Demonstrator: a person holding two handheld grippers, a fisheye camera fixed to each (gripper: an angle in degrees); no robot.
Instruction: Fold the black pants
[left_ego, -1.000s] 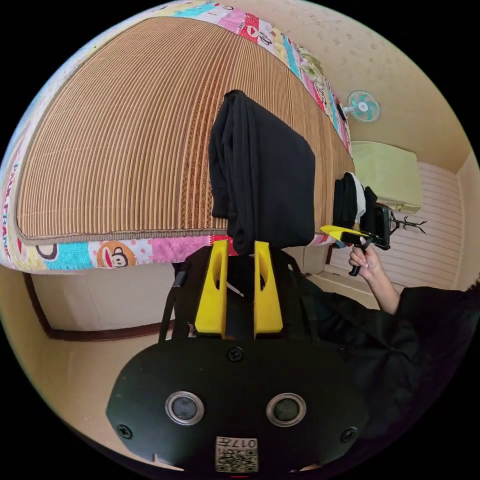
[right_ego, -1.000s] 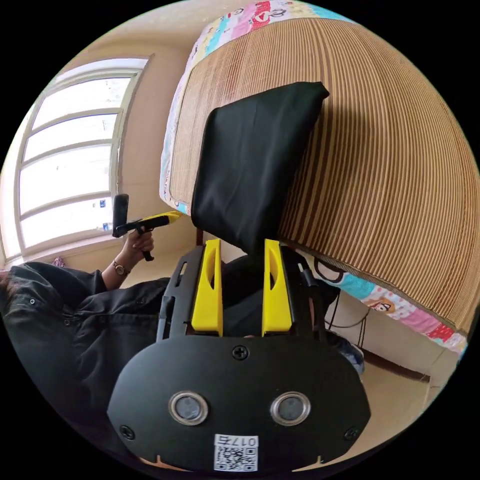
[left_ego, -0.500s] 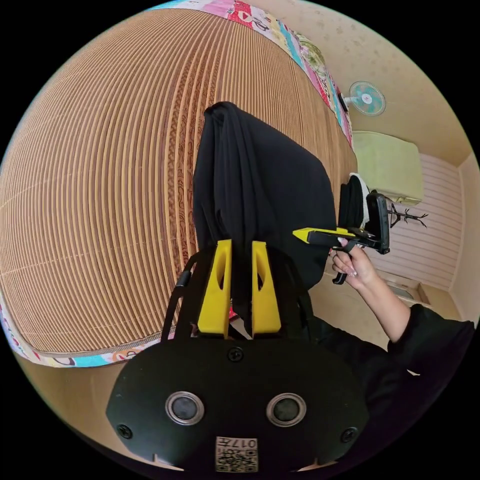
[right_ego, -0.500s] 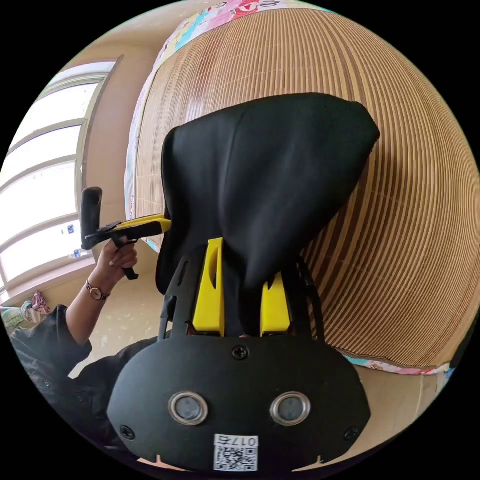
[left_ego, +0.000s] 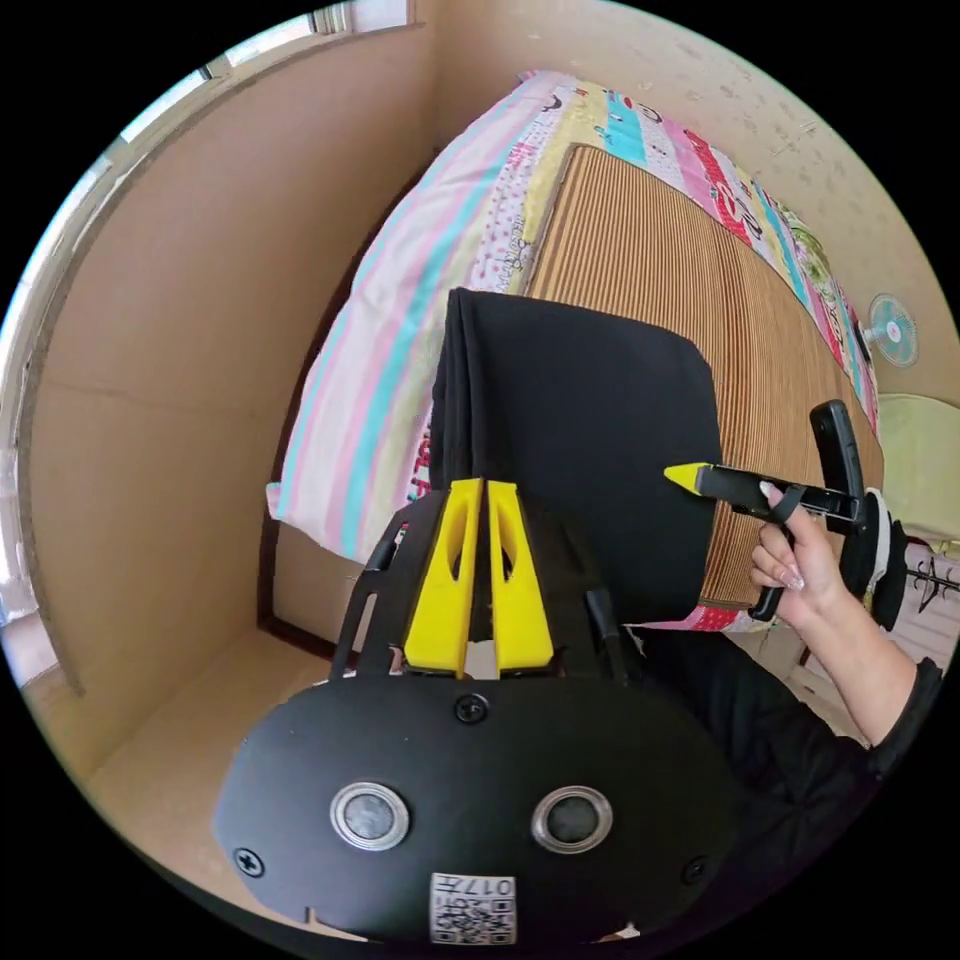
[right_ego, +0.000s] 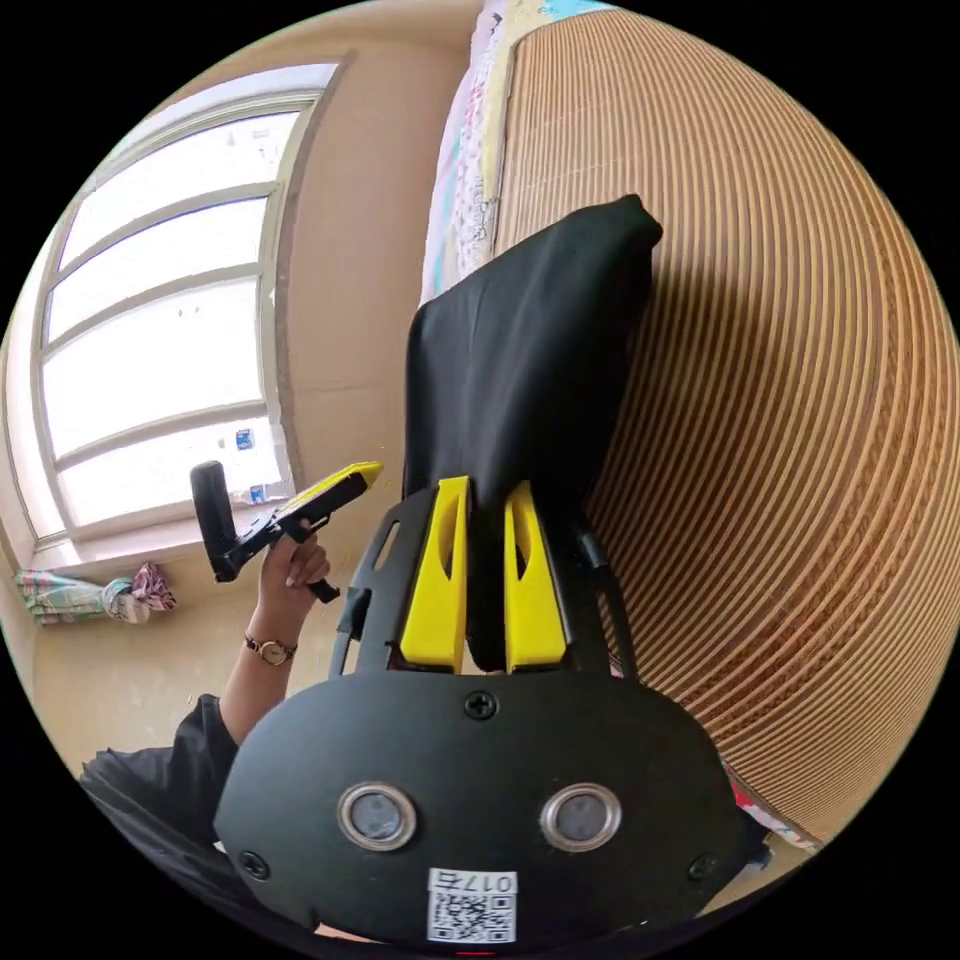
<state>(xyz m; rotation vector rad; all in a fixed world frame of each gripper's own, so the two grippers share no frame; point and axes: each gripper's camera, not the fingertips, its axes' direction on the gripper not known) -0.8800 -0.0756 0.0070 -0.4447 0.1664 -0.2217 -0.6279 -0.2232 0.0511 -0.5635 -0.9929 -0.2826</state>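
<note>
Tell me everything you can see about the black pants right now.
The black pants are plain, matte, smooth-looking cloth, already folded into a thick rectangular bundle with layered edges showing along one side. Both grippers pinch them: the left gripper on the layered edge, the right gripper on another edge. They are held out between the two, over the striped mat on the bed. Whether the far end touches the mat is unclear.

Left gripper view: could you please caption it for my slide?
Left gripper shut on folded black pants, held over the mat.
</note>
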